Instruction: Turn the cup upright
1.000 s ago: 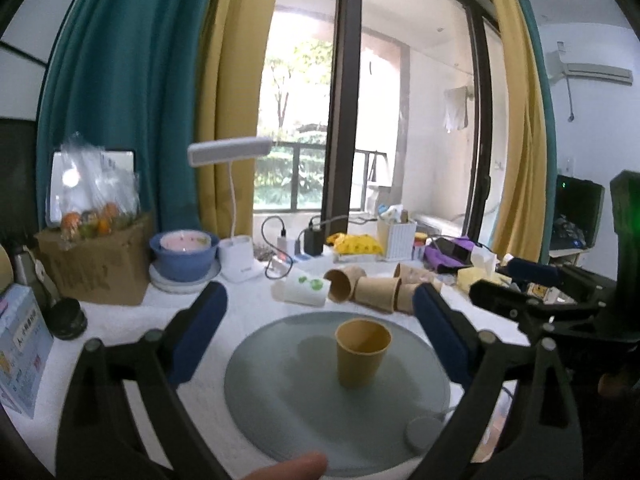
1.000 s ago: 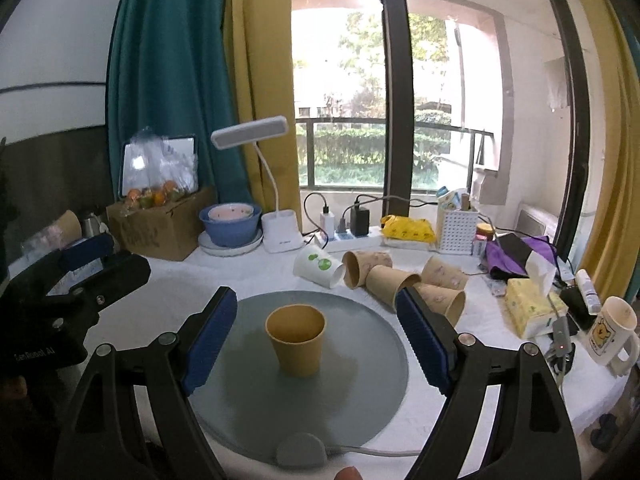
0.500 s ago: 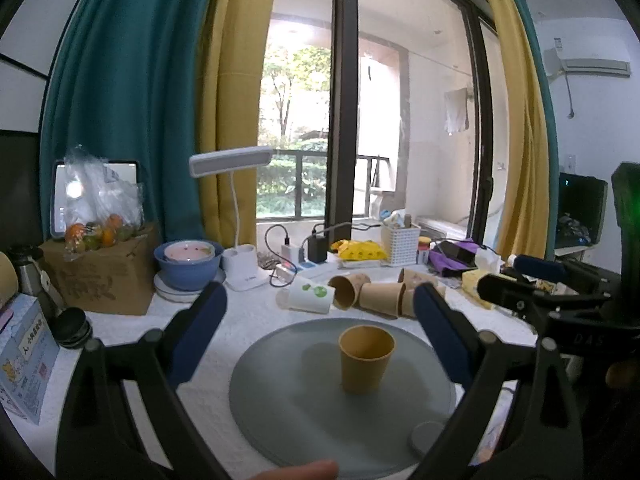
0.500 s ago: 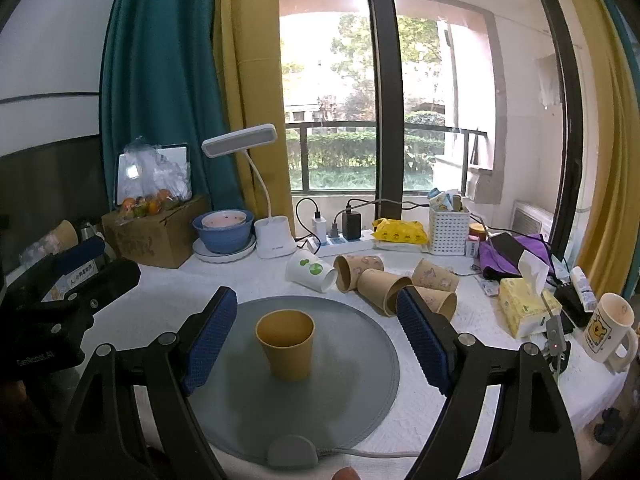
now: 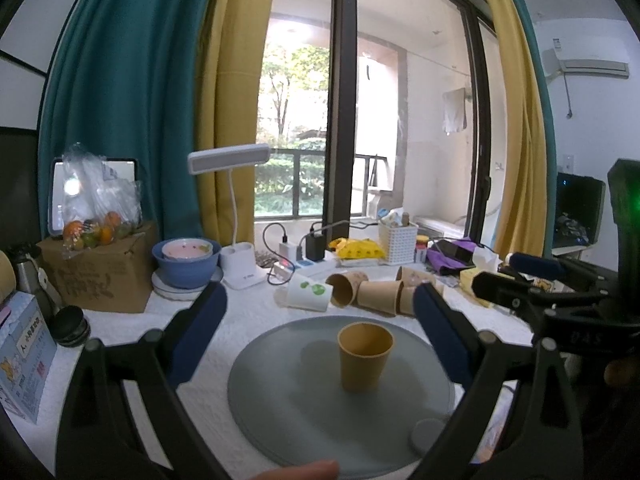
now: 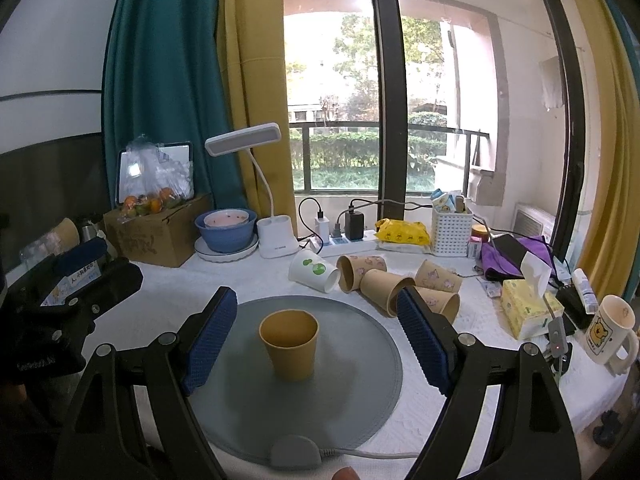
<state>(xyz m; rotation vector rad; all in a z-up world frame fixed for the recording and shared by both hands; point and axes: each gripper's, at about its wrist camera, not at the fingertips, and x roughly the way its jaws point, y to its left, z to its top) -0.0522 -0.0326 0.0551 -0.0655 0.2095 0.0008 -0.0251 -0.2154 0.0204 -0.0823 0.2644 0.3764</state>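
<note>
White-clothed desk (image 6: 168, 288), window behind. Cup (image 6: 289, 344) stands upright, mouth up, mid grey mat (image 6: 360, 380). Left tool (image 5: 318, 336) and right tool (image 6: 316, 340) both wide, empty, clear of the cup. Flip looks done; next is likely retreat, no regrasp.

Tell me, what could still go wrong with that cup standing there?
The yellow cup stands upright on the round grey mat, between the open right gripper. A careless sideways move might tip it again. The paper cups lying loose behind could also be nudged or roll.
</note>
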